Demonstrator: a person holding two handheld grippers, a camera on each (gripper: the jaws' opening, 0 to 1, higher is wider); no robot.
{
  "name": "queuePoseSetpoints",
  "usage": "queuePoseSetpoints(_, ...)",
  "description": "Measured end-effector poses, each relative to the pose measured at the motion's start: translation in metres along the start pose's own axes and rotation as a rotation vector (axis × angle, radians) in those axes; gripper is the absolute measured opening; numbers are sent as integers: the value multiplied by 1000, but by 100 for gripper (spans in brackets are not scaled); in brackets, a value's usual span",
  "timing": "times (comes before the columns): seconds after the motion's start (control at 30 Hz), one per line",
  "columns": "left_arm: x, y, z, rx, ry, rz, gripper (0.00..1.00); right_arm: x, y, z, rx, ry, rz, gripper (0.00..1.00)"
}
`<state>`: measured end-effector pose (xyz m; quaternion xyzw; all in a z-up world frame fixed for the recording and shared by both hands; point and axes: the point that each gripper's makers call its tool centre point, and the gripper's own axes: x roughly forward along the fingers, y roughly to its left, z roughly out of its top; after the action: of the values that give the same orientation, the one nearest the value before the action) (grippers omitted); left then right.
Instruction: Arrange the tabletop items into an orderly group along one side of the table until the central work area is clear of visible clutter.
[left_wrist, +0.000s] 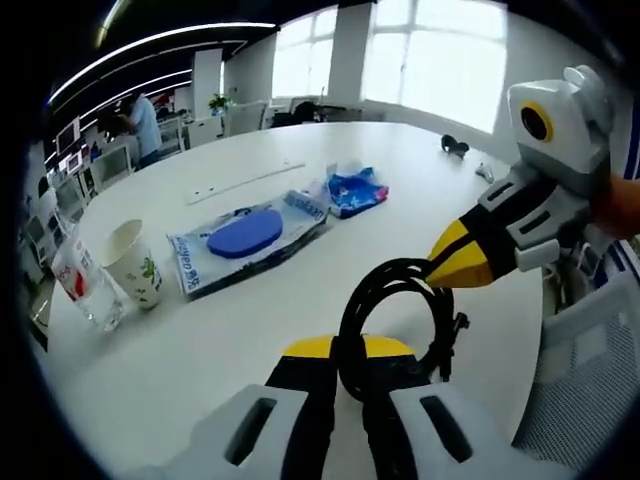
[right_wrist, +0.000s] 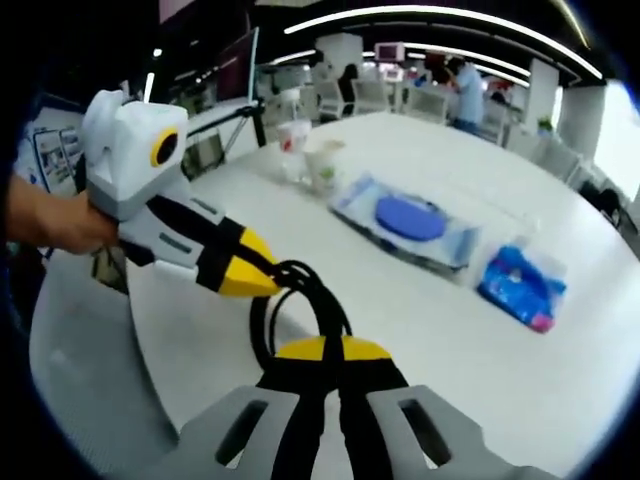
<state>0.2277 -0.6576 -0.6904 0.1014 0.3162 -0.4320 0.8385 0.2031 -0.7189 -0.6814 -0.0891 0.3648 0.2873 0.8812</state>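
Between both claws, black cable (left_wrist: 395, 310) loop, pinched each end

Open-plan office, big white round-edged table (left_wrist: 250, 330), bright windows (left_wrist: 430, 55) w/ daylight, curved ceiling light strips (right_wrist: 440, 18), desks + chairs (right_wrist: 370, 95) in bg, white pillar (right_wrist: 540, 85), potted plant (left_wrist: 218, 101), mesh chair (left_wrist: 590, 370) nearby

White table (left_wrist: 300, 300) with cups (left_wrist: 135, 262), packets (left_wrist: 245, 238)
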Motion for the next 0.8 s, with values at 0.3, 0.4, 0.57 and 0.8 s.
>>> queuePoseSetpoints(0.3, 12, 11, 18, 46, 4, 7, 6, 5, -15, 9, -17, -2, -5, 0)
queuePoseSetpoints(0.4, 14, 15, 22, 62, 7, 14, 7, 10, -20, 11, -36, 5, -5, 0)
queuePoseSetpoints(0.57, 22, 23, 25, 70, 18, 22, 7, 17, -28, 15, -43, 9, -3, 0)
queuePoseSetpoints(0.8, 37, 30, 25, 67, 40, 24, 7, 30, -42, 10, -39, 24, -4, 0)
